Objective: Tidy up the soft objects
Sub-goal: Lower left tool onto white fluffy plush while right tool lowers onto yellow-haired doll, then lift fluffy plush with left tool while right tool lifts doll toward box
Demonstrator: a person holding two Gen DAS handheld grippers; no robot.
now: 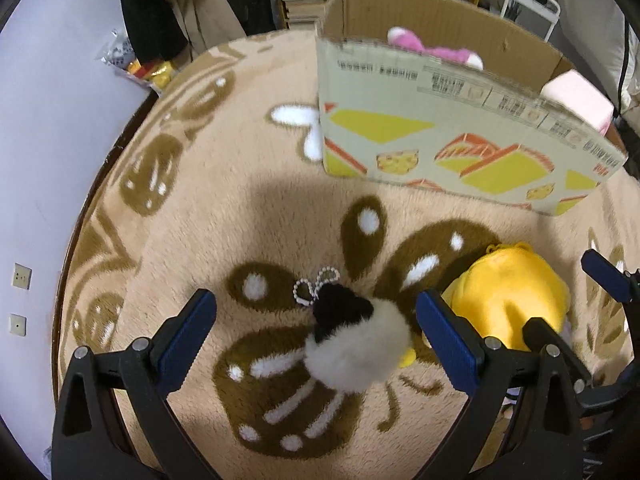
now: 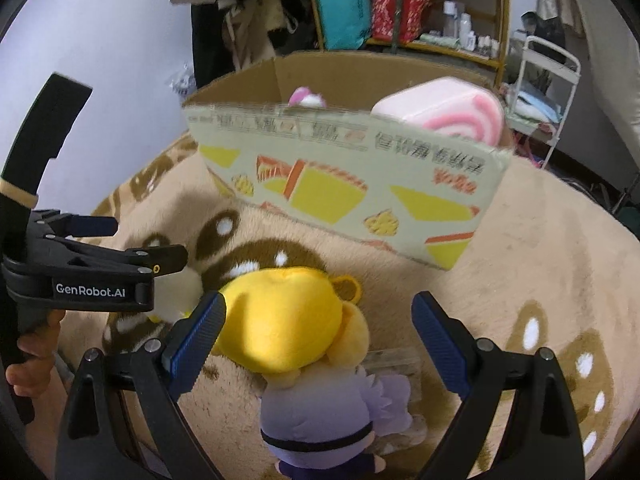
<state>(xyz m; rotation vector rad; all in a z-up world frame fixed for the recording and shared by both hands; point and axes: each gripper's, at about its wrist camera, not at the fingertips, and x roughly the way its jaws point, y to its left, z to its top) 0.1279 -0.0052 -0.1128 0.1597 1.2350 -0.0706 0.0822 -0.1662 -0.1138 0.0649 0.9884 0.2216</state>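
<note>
A small black-and-white fluffy plush with a bead chain lies on the rug between the open fingers of my left gripper, untouched. A yellow-headed doll in purple clothes lies between the open fingers of my right gripper; its left pad is close to the head. The same doll shows in the left wrist view at the right. An open cardboard box stands beyond, holding a pink plush and a pink-and-white cushion.
A beige rug with brown and white patterns covers the floor. A lavender wall runs on the left. Shelves with bags and bottles and a white rack stand behind the box. A hand holds the left gripper's handle.
</note>
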